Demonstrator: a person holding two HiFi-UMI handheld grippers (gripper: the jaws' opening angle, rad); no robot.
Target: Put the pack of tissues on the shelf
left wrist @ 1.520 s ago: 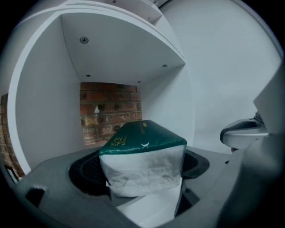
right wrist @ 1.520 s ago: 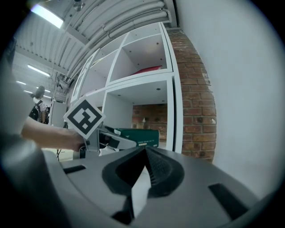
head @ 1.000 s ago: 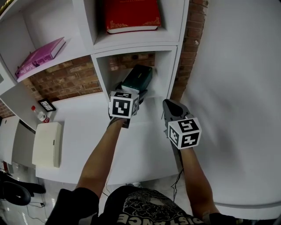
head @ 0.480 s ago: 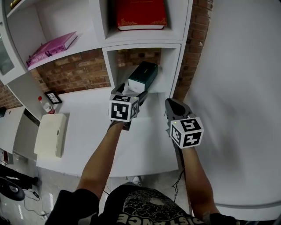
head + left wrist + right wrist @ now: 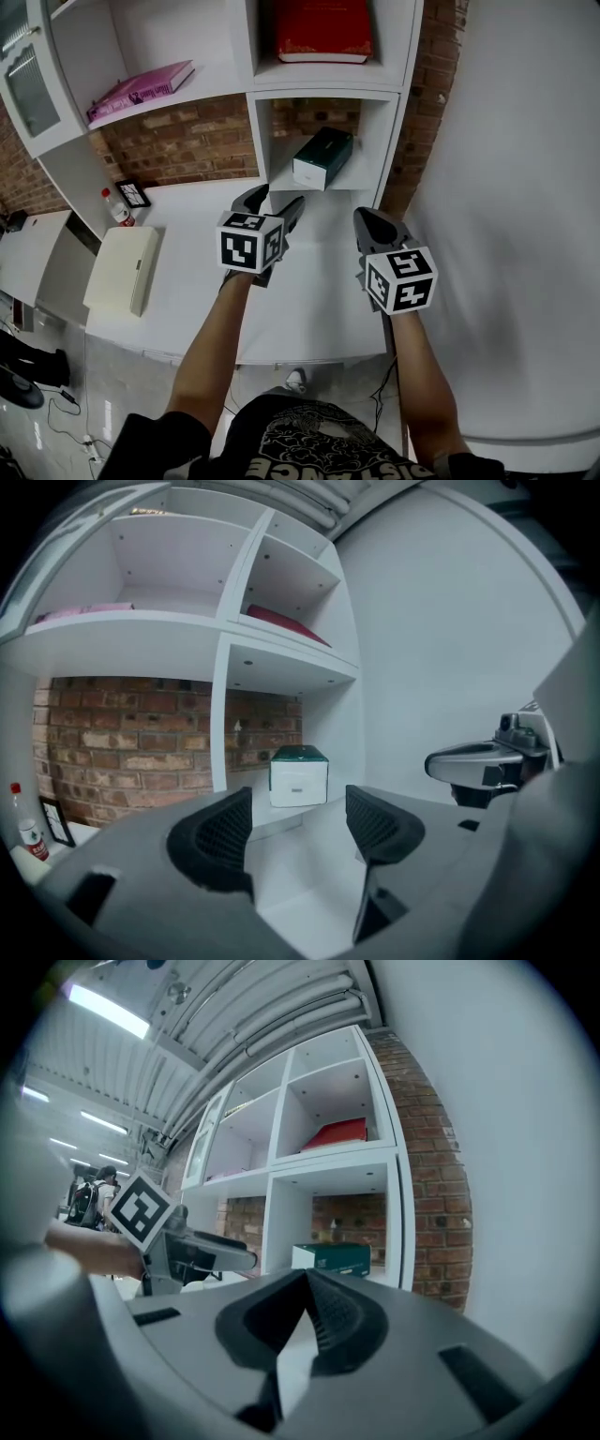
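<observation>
The pack of tissues (image 5: 323, 157) is on the shelf (image 5: 323, 92). It lies flat on the floor of the lower open compartment, dark green on top with its white end turned towards you. It sits slightly askew, and bare brick shows behind it. Nothing touches it.

Right above, in the next compartment up, a red book (image 5: 323, 28) lies flat. Further left, a pink book (image 5: 141, 89) rests on the longer shelf board.

Now your left claw (image 5: 279, 197): it hangs over the white surface (image 5: 309, 300) in front of that compartment, well apart from the pack. Its jaws are closing as we speak. They stand part-way open with only empty air between the ribbed pads, and the pack shows through the gap, far beyond them.

Your right claw (image 5: 361, 214) is level with it, just to the right, also over the surface and pointing at the shelf. Its jaws are pressed together at the tips and have hold of nothing.

Out at the left edge of the surface you've got a flat cream-white box (image 5: 122, 270). Behind it, against the brick wall (image 5: 187, 141), stand a small bottle with a red cap (image 5: 114, 206) and a little dark picture frame (image 5: 133, 193).
</observation>
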